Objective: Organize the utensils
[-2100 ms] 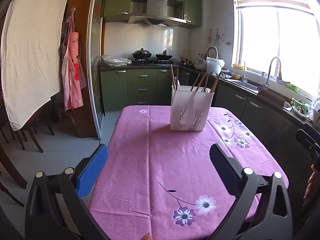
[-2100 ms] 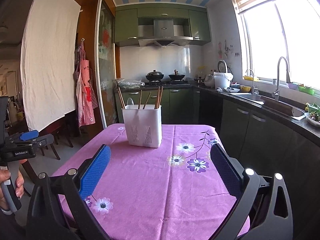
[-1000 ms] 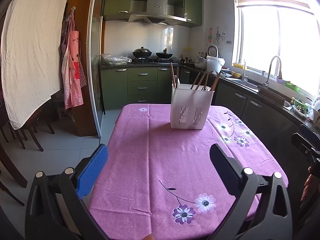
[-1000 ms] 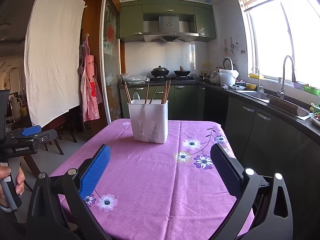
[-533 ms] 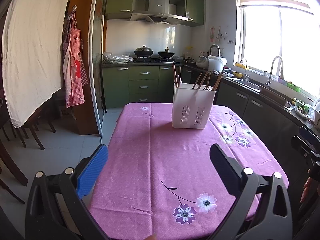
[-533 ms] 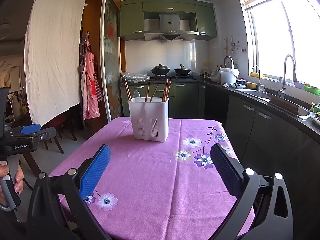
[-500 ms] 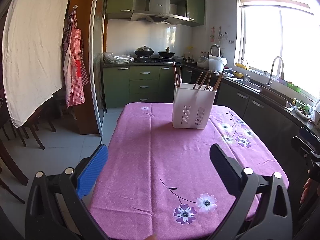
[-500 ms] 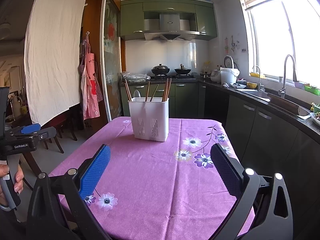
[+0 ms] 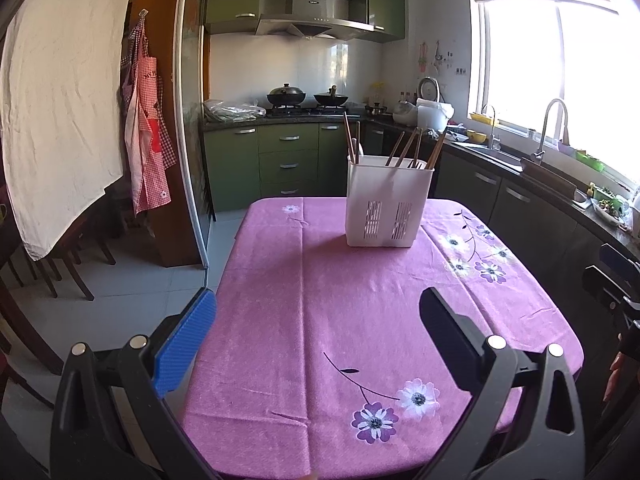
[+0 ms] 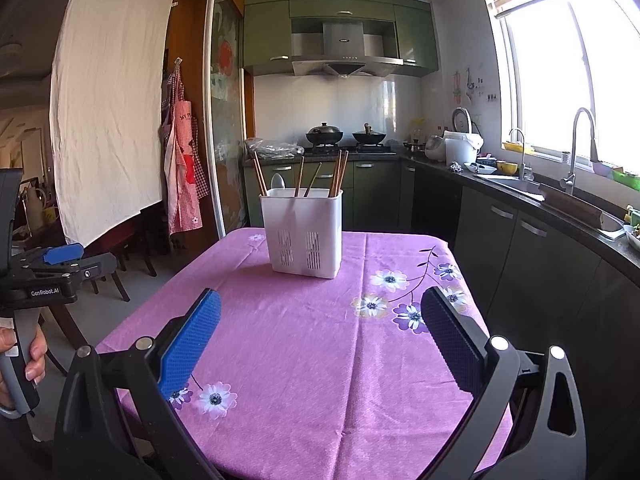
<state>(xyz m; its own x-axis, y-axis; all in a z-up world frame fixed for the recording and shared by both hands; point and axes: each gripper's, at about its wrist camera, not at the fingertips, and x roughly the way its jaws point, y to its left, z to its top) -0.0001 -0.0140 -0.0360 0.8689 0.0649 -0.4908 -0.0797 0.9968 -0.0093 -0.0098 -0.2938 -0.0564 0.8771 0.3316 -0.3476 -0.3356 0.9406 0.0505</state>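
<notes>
Bare tablecloth [image 10: 320, 340] lies ahead; only the utensil holder [image 10: 304, 236] at twelve o'clock blocks passage.

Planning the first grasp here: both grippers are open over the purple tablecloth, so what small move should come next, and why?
Probably bring the right gripper forward toward the white utensil holder. Both it and the left gripper are open, empty and well short of it, and the chopsticks stand mixed with a spoon in the holder, the only utensils in view.
</notes>
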